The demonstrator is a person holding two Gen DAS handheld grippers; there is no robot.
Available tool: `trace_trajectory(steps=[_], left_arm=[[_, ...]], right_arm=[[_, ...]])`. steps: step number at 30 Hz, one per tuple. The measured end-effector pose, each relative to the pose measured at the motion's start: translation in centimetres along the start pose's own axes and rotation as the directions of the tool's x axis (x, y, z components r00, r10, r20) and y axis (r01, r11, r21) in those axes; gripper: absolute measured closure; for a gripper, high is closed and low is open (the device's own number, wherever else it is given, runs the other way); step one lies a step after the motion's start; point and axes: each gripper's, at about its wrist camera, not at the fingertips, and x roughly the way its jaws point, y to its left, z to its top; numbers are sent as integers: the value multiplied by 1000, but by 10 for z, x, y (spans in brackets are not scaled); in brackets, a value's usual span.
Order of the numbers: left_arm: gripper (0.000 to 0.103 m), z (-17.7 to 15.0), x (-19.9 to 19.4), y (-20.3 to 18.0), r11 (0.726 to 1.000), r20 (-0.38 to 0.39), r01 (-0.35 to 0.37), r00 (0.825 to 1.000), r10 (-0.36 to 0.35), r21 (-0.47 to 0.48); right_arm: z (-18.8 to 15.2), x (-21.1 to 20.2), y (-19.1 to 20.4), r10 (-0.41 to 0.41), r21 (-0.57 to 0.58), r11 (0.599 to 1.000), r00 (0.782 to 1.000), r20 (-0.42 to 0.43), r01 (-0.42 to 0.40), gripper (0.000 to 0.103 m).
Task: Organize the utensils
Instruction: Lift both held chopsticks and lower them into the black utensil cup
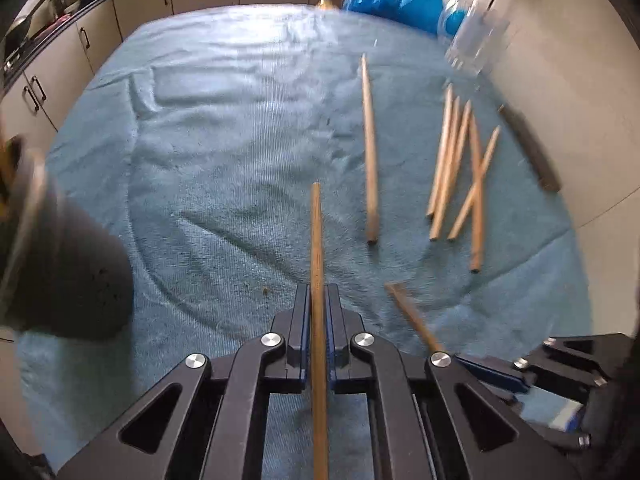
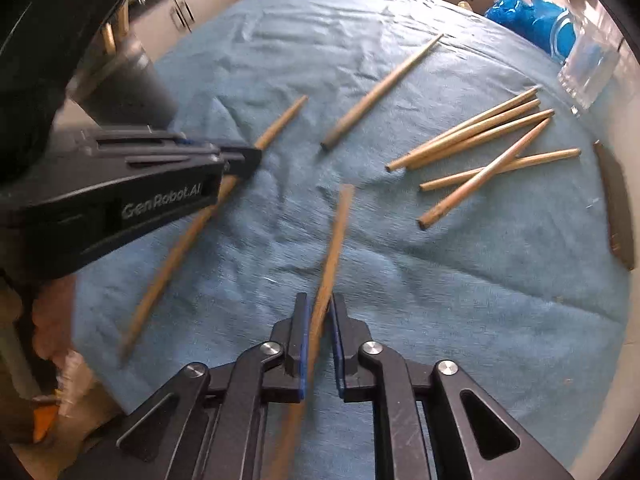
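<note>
Two chopsticks are held above the blue towel (image 1: 208, 140): the left gripper (image 1: 319, 300) clamps one chopstick (image 1: 317, 240), and the right gripper (image 2: 319, 312) seems closed on a blurred second chopstick (image 2: 336, 240). Six loose chopsticks (image 2: 472, 136) lie beyond, near a grey cup (image 2: 132, 88).

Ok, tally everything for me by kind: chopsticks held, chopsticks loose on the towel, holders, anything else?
Chopsticks held: 2, one in the left hand-held gripper, one in the right hand-held gripper
Chopsticks loose on the blue towel: 6 (single, pile of 5)
Grey holder cup: 1
Dark flat bar: 1
Clear container: 1
Total: 11
</note>
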Motion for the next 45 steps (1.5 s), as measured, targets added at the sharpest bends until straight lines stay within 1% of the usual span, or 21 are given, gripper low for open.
trace_trajectory(steps=[3,5,8,12,14,15,16,19,22,26,30,32,33,34,36,37,38,41,42,43,45], left_arm=[[97,-9,-27,4,998,94,53,994,-51,-17],[97,-15,-46,8,997,153,70,986,-65,-23],[97,-24,-72,10,996,232,75,971,-64,-39],[97,-35,-104,7,994,335,100,939,-82,-35],[97,-40,-120,6,992,379,119,920,-96,-36],[97,-43,-128,5,991,404,129,909,-104,-35],[97,-45,-137,5,990,430,134,896,-107,-33],[97,-49,-157,5,992,491,124,866,-94,-28],[97,-46,-169,4,992,526,123,845,-91,-26],[97,-40,-192,10,990,570,137,816,-94,-32],[97,-32,-224,28,990,625,124,778,-59,-60],[97,-25,-239,41,991,657,98,754,-16,-89],[97,-22,-244,47,991,667,89,745,0,-100],[97,-19,-249,52,990,677,80,735,17,-112],[97,-12,-258,67,987,698,53,712,68,-150],[97,-10,-261,73,985,704,45,705,86,-165],[97,-5,-264,82,982,711,44,695,103,-185],[97,6,-265,101,974,723,41,677,138,-225],[97,12,-263,108,970,723,35,673,156,-242],[97,16,-261,113,967,722,34,672,165,-253],[97,26,-253,126,962,721,33,669,180,-271]], right_arm=[[-4,-16,-5,27,17,999,994,104,-28,95],[-8,-29,-6,66,32,997,983,174,-73,95],[-10,-48,-6,83,47,994,960,266,-99,96],[-14,-67,-1,86,62,991,926,368,-117,96],[-11,-76,4,87,60,990,903,421,-124,96],[-12,-81,5,87,58,990,892,444,-126,96],[-11,-88,8,86,55,990,876,475,-127,96],[-11,-111,10,82,45,991,840,537,-125,96],[-11,-127,16,78,30,992,800,594,-119,96],[-5,-145,22,82,19,992,758,647,-124,96],[17,-158,29,120,3,985,706,698,-171,96],[33,-164,37,144,-12,980,675,723,-196,96],[41,-166,42,153,-20,979,663,732,-204,96],[52,-168,49,166,-30,976,646,745,-216,96],[67,-169,59,185,-44,971,624,759,-235,96],[78,-169,66,198,-51,967,610,768,-249,96],[86,-169,71,208,-58,964,601,772,-259,95],[111,-165,90,226,-78,959,570,790,-272,95],[118,-163,98,222,-83,961,554,802,-265,95],[125,-161,104,218,-85,962,541,812,-260,95],[138,-156,112,222,-88,959,522,824,-269,95]])
